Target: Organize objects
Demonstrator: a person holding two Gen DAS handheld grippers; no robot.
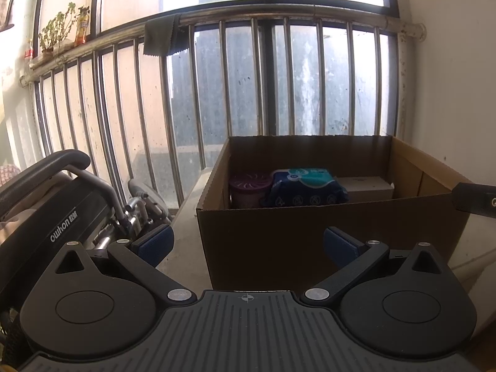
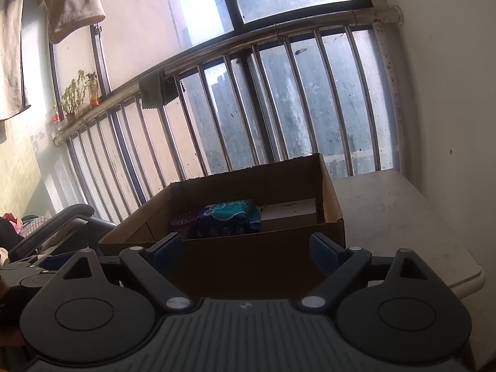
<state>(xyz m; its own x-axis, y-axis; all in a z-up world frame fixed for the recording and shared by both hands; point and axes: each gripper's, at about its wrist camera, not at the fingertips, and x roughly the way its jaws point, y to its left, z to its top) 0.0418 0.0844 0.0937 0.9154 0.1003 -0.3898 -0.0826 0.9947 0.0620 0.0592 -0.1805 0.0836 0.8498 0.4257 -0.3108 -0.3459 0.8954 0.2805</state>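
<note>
Your left gripper (image 1: 248,241) has its jaws spread wide with nothing between them, and your right gripper (image 2: 245,249) is the same: wide and empty. Straight ahead of both pairs of jaws stands the open cardboard box (image 1: 325,229), its near wall filling the gap between your fingertips in each view. Past that wall, inside the box and a little above the line of the jaws, you see a purple round container (image 1: 249,187) at the left, a blue packet of tissues (image 1: 307,187) in the middle with its long side running across your view, and a white carton (image 1: 367,186) at the right. From the left view the box sits ahead and slightly right; from the right view it sits dead ahead, beside a pale tabletop (image 2: 403,217), so neither hand looks clearly nearer. Beyond it all runs the metal railing (image 1: 248,77).
</note>
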